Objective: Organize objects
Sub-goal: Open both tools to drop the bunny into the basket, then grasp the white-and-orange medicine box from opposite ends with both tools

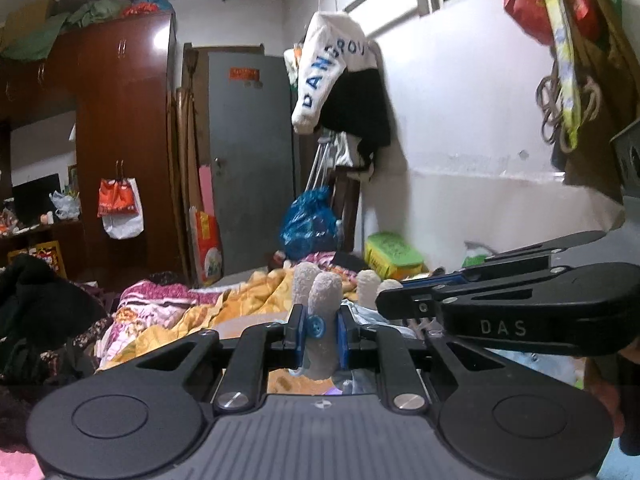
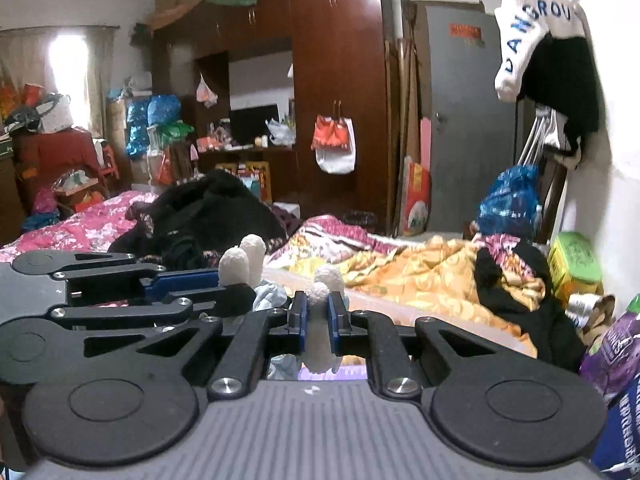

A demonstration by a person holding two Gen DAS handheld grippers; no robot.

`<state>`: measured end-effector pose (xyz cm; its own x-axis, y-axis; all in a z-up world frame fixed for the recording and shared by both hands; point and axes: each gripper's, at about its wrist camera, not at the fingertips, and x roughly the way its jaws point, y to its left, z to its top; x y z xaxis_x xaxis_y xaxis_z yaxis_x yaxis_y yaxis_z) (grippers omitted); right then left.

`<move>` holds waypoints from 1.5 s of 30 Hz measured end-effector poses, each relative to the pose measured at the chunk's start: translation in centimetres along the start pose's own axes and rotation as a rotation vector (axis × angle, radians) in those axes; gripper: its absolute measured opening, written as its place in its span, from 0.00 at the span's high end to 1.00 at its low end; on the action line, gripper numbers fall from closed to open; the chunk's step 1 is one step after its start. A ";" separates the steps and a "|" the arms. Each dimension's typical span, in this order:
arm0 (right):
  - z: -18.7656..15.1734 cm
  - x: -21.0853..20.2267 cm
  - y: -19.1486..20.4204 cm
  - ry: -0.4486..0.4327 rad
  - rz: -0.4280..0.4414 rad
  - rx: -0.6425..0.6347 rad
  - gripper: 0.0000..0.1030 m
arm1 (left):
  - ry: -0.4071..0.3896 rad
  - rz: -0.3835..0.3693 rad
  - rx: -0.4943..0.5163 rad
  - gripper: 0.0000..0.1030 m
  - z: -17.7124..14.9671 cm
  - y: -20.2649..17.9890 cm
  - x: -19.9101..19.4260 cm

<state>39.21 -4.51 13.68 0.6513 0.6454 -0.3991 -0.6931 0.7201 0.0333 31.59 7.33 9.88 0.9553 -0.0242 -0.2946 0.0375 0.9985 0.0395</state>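
Now | we see left claw (image 1: 322, 330) clamped on light-blue buttoned garment (image 1: 316, 325) | right claw (image 2: 319, 316) closed, pale-blue cloth beneath, grip unclear | both over bed (image 2: 400, 268) with orange quilt (image 2: 420, 264)

Blue letters "DANGROU" ran along the white garment (image 1: 332, 76) hanging right of the grey door (image 1: 252, 160). "DAS" stood embossed on the right gripper (image 1: 390, 286), low right of that door.

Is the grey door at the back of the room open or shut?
Shut: the grey door sits flat in its frame, and no gap shows along its edges.
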 end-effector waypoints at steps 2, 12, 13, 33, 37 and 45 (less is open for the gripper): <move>0.0 0.3 -0.2 0.016 -0.001 0.007 0.88 | 0.017 -0.002 -0.005 0.82 -0.2 0.4 0.5; 0.4 0.8 -0.4 0.055 -0.013 -0.002 0.87 | 0.062 0.000 -0.011 0.79 -1.0 0.7 1.4; 0.4 0.4 -0.5 0.046 -0.016 0.005 0.83 | 0.057 0.010 -0.009 0.76 -1.0 0.8 1.3; -19.6 -17.3 -3.3 -0.138 0.176 0.041 0.00 | -0.081 -0.204 -0.036 0.23 -14.7 -3.8 -14.6; -20.3 -16.4 -2.8 -0.122 0.184 0.004 0.01 | -0.025 -0.252 0.061 0.23 -16.1 -5.1 -13.4; -21.3 -15.3 -1.4 -0.092 0.224 -0.060 0.12 | 0.021 -0.333 0.131 0.26 -18.0 -6.0 -12.5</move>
<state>23.67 -20.84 0.23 0.5027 0.8097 -0.3026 -0.8386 0.5418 0.0564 14.10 2.52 -3.85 0.8782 -0.3448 -0.3314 0.3843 0.9212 0.0601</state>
